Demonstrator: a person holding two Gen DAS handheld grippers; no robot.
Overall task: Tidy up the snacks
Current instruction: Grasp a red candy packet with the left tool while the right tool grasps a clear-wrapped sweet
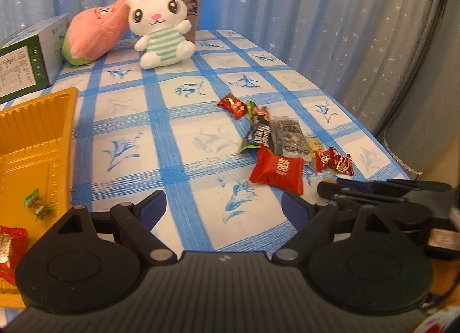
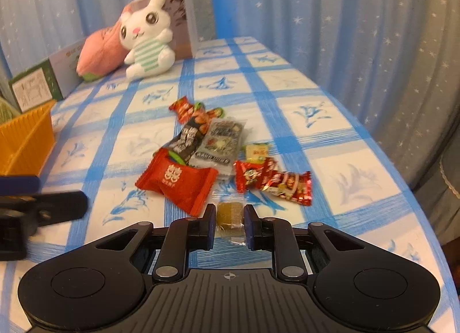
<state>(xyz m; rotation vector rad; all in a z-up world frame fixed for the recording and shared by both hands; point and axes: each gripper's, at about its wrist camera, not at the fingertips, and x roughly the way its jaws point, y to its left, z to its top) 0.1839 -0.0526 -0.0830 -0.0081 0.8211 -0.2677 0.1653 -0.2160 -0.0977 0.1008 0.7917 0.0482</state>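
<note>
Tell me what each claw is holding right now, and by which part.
The right claw is shut on the clear-wrapped olive-brown candy, gripped across its middle from both sides. The left claw stands open and holds nothing.

Checked tablecloth [image 2: 287, 97]: snacks [image 2: 178, 183], tray [image 1: 31, 143], plush toys [image 1: 159, 22].

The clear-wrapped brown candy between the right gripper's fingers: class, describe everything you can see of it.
The brown candy is a small olive-brown block, ridged on top, sealed in a clear crinkled wrapper whose flat ends stick out above and below it. It lies on the blue-checked tablecloth at the near edge of the snack pile, just below the red double-happiness packet and the red peanut packet. The right gripper is shut on it, one pad on each side.
</note>
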